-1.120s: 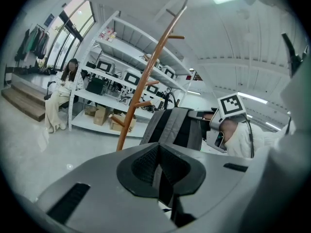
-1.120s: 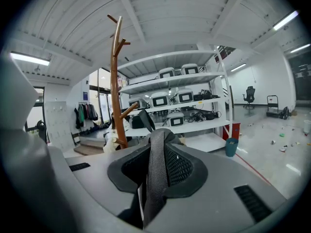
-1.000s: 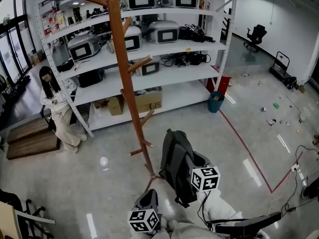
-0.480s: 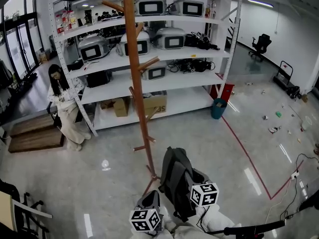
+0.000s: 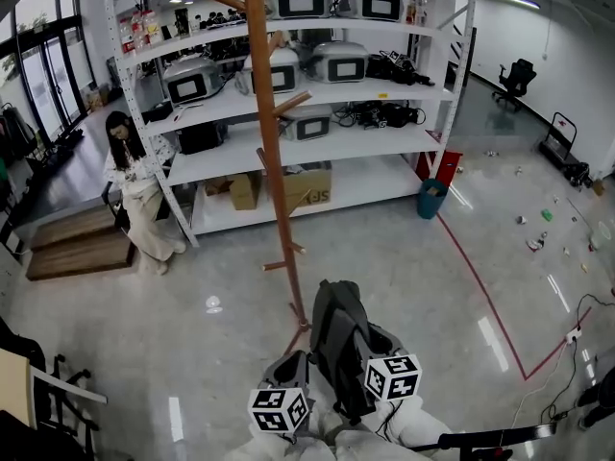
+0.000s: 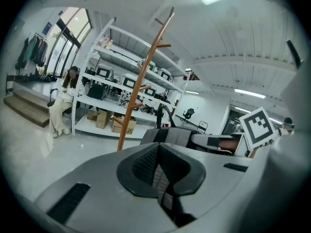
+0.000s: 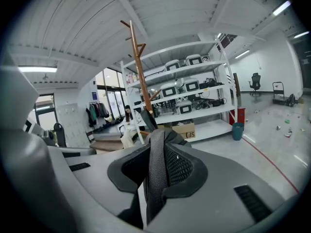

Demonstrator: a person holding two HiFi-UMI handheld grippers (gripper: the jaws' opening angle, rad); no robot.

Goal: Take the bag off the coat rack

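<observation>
Bag (image 5: pixel 338 353) is off the coat rack (image 5: pixel 273 161), lower centre of the head view, dark grey backpack. Its long axis runs top-to-bottom in the frame, leaning slightly left at the upper end. The upper end sits just right of the rack's foot and the lower end drops between the two marker cubes. Cannot tell if it touches the foot; no peg is touching it.

Right gripper (image 7: pixel 156 178) is clenched on a black mesh strap (image 7: pixel 156 159) of the bag. The strap stands upright through the jaws, with the bag bulk just past them. In the head view the right gripper (image 5: pixel 377 346) sits against the bag's right edge.

Left gripper (image 6: pixel 160 171) has its jaws closed together with nothing between them. In its view the bag (image 6: pixel 172 136) shows ahead, right of the rack pole. In the head view the left gripper (image 5: pixel 288 373) is just left of the bag.

The rack is a tall wooden pole, upright, running from the upper centre of the frame down to mid-frame, with short pegs angled up.

Room: glossy bare floor (image 5: pixel 404 257) is open left, right and behind the rack. Shelving unit (image 5: pixel 317 94) spans the upper centre behind the rack. A seated person (image 5: pixel 135 195) and wooden steps (image 5: pixel 72 248) are at the left, well apart from the bag. Blue bin (image 5: pixel 431 198) stands by the shelf's right post. A red floor line (image 5: pixel 480 286) runs diagonally at the right. A chair (image 5: pixel 48 392) is at the lower left edge.
</observation>
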